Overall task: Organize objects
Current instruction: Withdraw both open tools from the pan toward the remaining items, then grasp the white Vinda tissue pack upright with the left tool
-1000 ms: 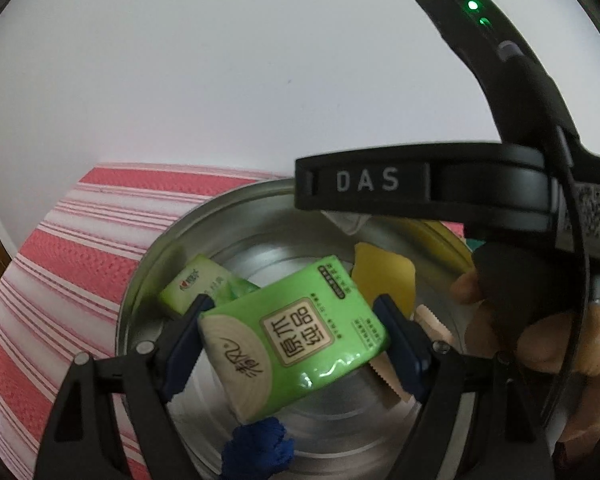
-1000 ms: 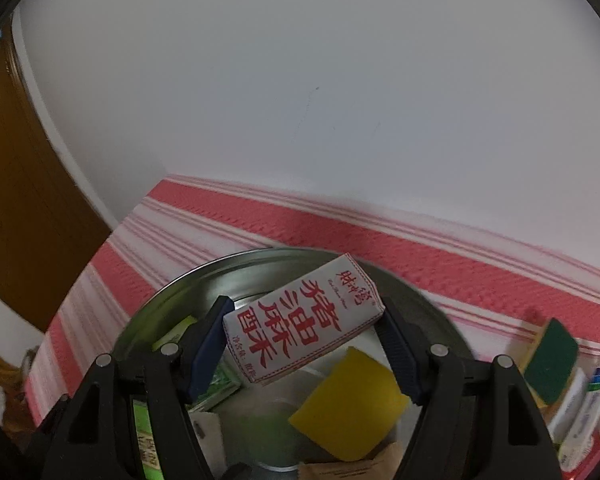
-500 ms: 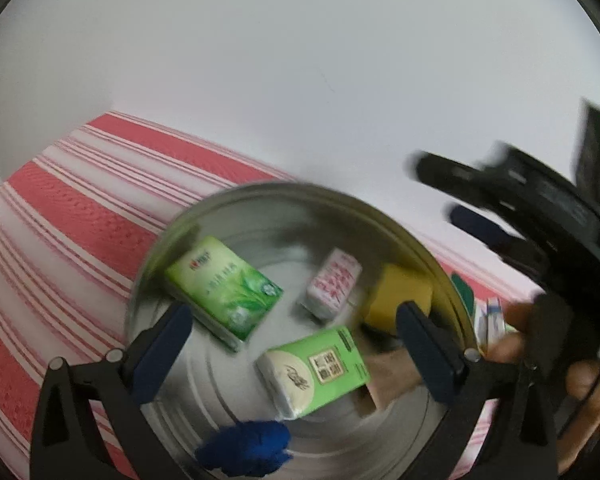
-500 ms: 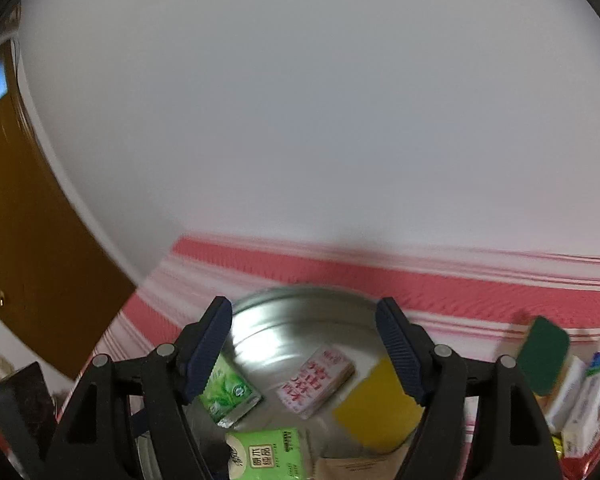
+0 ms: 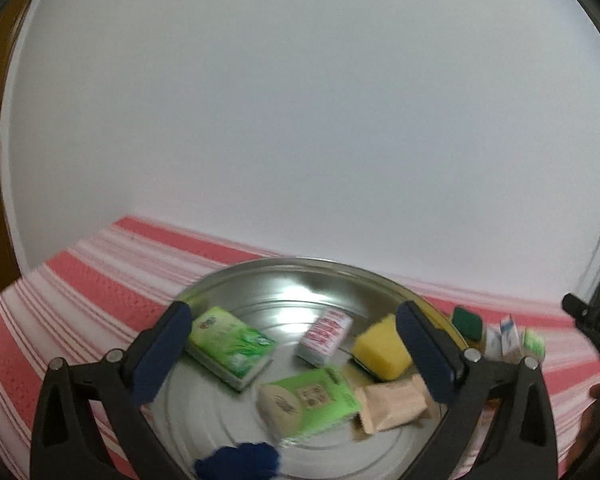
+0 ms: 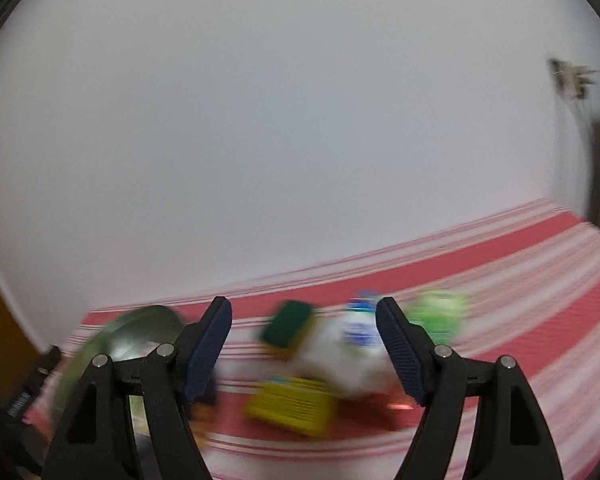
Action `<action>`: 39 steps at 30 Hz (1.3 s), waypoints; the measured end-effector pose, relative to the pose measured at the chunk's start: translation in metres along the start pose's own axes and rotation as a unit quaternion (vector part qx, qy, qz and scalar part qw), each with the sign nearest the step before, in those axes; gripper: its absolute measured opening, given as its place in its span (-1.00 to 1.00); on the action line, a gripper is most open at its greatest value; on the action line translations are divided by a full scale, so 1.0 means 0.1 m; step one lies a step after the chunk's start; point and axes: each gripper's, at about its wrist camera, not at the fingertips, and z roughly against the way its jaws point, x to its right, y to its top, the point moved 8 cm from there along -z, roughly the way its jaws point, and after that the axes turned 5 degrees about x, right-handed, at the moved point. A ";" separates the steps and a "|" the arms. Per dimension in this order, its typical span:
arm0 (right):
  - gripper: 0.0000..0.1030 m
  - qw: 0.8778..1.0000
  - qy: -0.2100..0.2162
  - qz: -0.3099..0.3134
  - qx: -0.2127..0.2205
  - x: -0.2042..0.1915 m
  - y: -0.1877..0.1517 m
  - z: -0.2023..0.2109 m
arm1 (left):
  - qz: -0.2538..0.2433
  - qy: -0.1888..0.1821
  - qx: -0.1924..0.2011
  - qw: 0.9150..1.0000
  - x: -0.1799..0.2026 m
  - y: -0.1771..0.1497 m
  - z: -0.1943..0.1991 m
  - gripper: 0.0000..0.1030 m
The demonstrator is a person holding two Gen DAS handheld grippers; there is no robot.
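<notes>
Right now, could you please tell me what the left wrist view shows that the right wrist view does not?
Only the left wrist view shows inside the metal basin: two green tissue packs, a red-and-white packet, a yellow sponge and a tan packet. Only the right wrist view shows a yellow packet on the cloth. Both show the striped cloth, the basin, and the blurred pile with the green-topped sponge.

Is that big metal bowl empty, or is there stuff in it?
Not empty. The metal bowl holds two green tissue packs, a red-and-white packet, a yellow sponge and a tan packet.
</notes>
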 end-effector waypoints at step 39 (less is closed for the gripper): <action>0.49 0.991 -0.093 -0.100 0.006 1.97 0.12 0.25 | -0.231 -0.142 -0.206 0.940 3.11 -1.13 -1.04 0.73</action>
